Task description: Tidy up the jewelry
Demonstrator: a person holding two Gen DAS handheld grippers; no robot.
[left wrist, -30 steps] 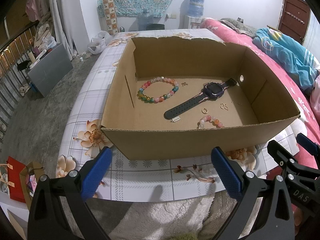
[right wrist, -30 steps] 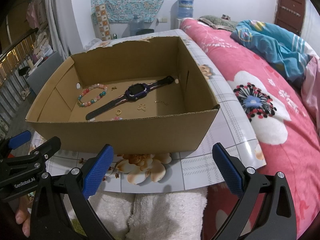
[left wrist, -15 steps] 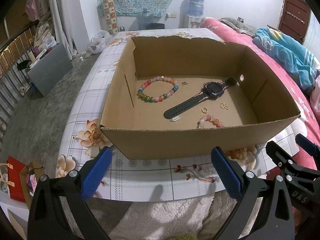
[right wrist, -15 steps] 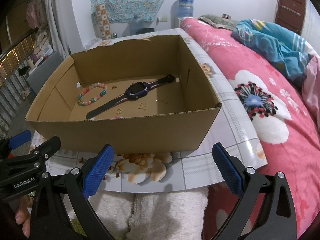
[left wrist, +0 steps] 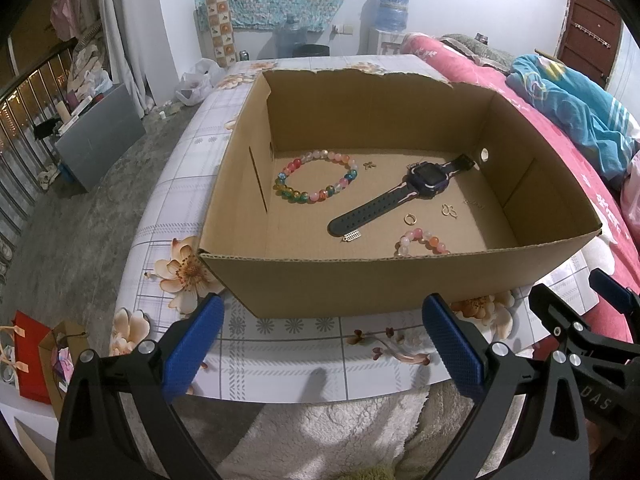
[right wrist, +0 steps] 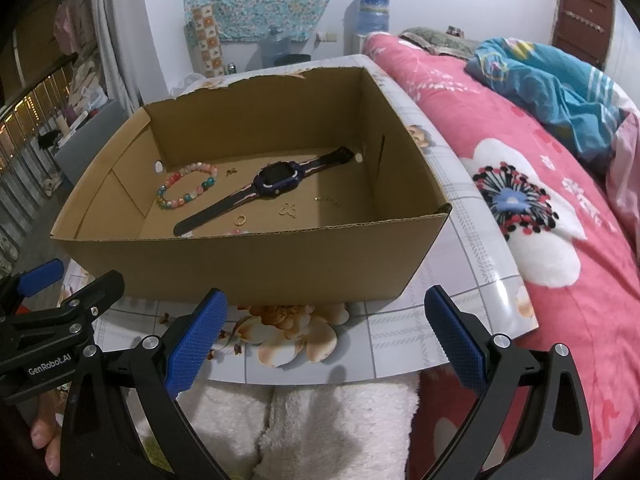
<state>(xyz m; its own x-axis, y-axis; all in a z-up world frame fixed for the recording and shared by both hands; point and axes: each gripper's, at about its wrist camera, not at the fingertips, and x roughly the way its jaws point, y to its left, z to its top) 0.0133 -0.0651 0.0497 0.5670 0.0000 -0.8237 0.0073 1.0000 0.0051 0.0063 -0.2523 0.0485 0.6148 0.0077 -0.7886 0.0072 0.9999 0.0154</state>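
Corrugated cardboard box (left wrist: pixel 360 280) holds glossy round-beaded bracelet (left wrist: pixel 316 180); both hand-held grippers (left wrist: pixel 320 344) (right wrist: pixel 326 336) gape, empty.

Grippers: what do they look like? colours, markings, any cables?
Both are alike: black frames shaped like clamps, silver screws at the joints, and blue textured pads on the fingers. Left gripper reads "GenRobot.AI" in white on its side in the right wrist view; right gripper shows "DAS" in the left wrist view. No cables or sleeves are visible.
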